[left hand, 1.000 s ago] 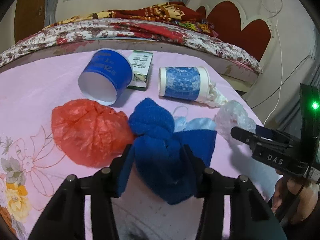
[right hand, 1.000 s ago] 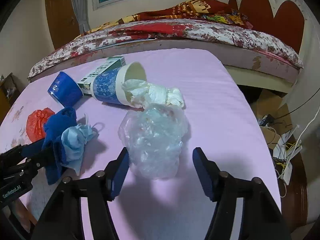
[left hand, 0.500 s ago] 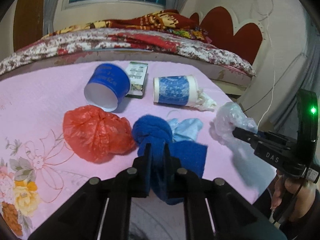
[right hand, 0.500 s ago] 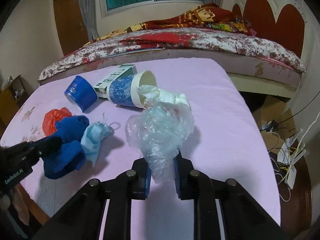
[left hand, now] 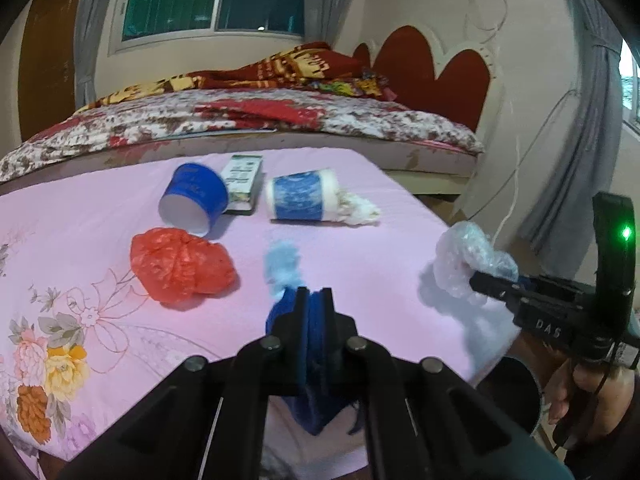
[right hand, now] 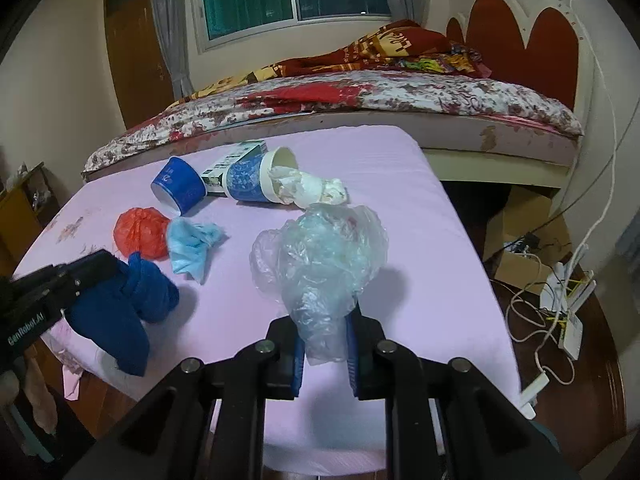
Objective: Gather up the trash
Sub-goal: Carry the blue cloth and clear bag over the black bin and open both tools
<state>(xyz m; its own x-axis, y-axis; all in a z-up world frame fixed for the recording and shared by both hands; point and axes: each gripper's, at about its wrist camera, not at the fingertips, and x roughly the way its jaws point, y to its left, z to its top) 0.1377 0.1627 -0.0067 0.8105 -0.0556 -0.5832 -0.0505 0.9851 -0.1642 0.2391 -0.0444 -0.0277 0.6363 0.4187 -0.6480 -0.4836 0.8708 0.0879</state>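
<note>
My left gripper (left hand: 316,292) is shut on a dark blue cloth (left hand: 280,316), lifted just off the pink tablecloth (left hand: 80,240) at its near edge. My right gripper (right hand: 322,320) is shut on a crumpled clear plastic bag (right hand: 320,248), also raised. In the right wrist view the left gripper (right hand: 108,260) holds the hanging blue cloth (right hand: 132,296) at the left. In the left wrist view the right gripper (left hand: 476,280) carries the plastic bag (left hand: 460,256) past the table's right edge. A red plastic bag (left hand: 180,264) and a light blue mask (left hand: 284,264) lie on the table.
Further back lie a tipped blue cup (left hand: 196,196), a small carton (left hand: 242,176) and a blue-and-white cup (left hand: 304,198) spilling white tissue (left hand: 358,210). A bed (right hand: 360,96) stands behind the table. Cables and a power strip (right hand: 560,300) lie on the floor to the right.
Both grippers have shut, the left on the blue cloth and the right on the clear bag. Both have lifted and drawn back toward the table's near edge. The mask stays on the table.
</note>
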